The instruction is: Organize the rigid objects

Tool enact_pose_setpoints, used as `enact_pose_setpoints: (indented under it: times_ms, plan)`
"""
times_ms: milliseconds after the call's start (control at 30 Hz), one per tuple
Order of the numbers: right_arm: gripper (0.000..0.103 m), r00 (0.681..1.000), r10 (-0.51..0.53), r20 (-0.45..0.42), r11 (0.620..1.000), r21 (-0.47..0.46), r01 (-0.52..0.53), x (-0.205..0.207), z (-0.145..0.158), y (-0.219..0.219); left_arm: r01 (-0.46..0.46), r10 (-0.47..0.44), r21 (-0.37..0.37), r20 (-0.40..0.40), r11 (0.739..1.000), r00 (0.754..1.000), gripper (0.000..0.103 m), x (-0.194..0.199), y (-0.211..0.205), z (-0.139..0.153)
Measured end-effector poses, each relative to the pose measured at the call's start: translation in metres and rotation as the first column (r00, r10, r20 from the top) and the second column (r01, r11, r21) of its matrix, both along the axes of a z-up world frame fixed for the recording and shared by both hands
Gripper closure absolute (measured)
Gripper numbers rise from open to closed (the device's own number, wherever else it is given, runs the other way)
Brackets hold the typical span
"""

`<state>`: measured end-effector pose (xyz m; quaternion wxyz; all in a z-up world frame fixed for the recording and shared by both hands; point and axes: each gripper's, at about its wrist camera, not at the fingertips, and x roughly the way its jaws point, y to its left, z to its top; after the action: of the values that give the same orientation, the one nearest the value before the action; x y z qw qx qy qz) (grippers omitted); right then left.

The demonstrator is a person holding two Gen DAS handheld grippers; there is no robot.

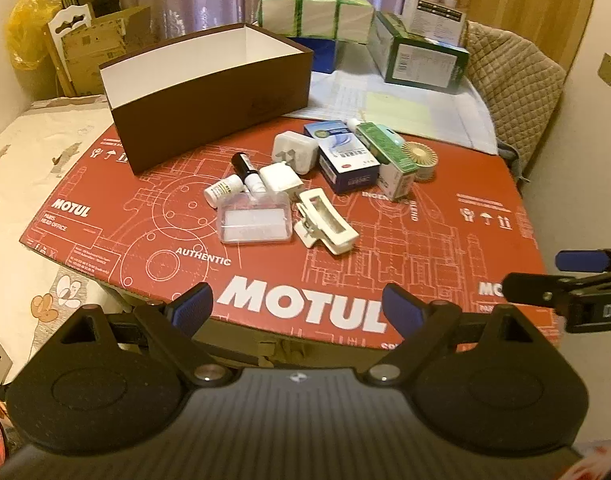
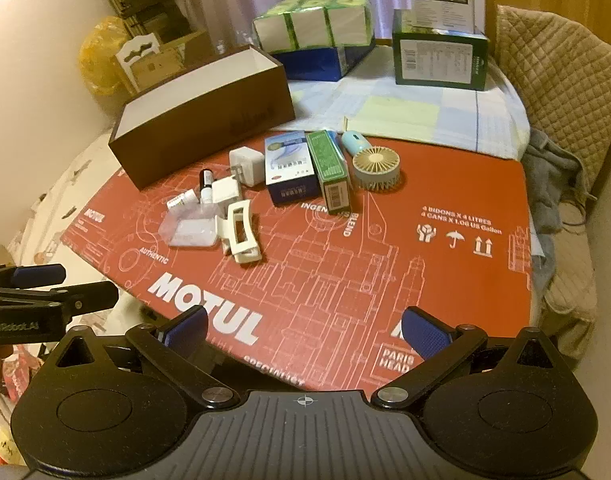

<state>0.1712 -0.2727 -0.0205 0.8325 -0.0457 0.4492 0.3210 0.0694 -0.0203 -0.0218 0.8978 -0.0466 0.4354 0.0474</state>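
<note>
An open brown box (image 1: 209,96) (image 2: 201,120) with a white inside stands at the back left of a red MOTUL cardboard sheet (image 1: 289,264) (image 2: 345,256). In front of it lies a cluster: a clear plastic case (image 1: 254,219) (image 2: 193,229), a white hair claw (image 1: 325,218) (image 2: 241,232), small bottles (image 1: 241,178) (image 2: 204,189), white chargers (image 1: 294,152) (image 2: 246,166), a blue carton (image 1: 345,160) (image 2: 290,168), a green carton (image 1: 385,152) (image 2: 330,170) and a round mini fan (image 1: 419,160) (image 2: 376,169). My left gripper (image 1: 297,306) and right gripper (image 2: 303,330) hover open and empty over the sheet's near edge.
Green tissue packs (image 1: 317,10) (image 2: 313,20) on a blue box, a dark green carton (image 1: 425,58) (image 2: 439,58) and papers (image 2: 401,114) lie behind the cluster. A quilted chair (image 1: 513,92) (image 2: 561,80) stands at the right. Each gripper shows at the other view's edge.
</note>
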Motion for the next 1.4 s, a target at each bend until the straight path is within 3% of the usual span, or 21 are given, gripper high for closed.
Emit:
enact_pose_setpoints:
  times_ms: [300, 600, 933, 1400]
  plan:
    - [0.003, 0.997, 0.078, -0.011, 0.995, 0.065, -0.078, 0.028, -0.013, -0.003, -0.081, 0.081, 0.013, 0.004, 0.997, 0.997, 0.015, 0.012, 0.004, -0.015]
    - [0.026, 0.978, 0.209, 0.004, 0.975, 0.074, -0.209, 0.042, -0.031, 0.032, -0.108, 0.109, 0.027, -0.018, 0.994, 0.994, 0.016, 0.027, 0.012, -0.033]
    - [0.042, 0.957, 0.289, 0.019, 0.955, 0.064, -0.289, 0.058, -0.054, 0.077, -0.030, 0.031, 0.025, -0.041, 0.999, 0.999, 0.016, 0.068, 0.036, -0.057]
    - [0.049, 0.947, 0.320, -0.039, 0.946, -0.039, -0.321, 0.090, -0.097, 0.151, 0.027, -0.028, -0.016, -0.112, 1.000, 0.993, 0.017, 0.110, 0.076, -0.086]
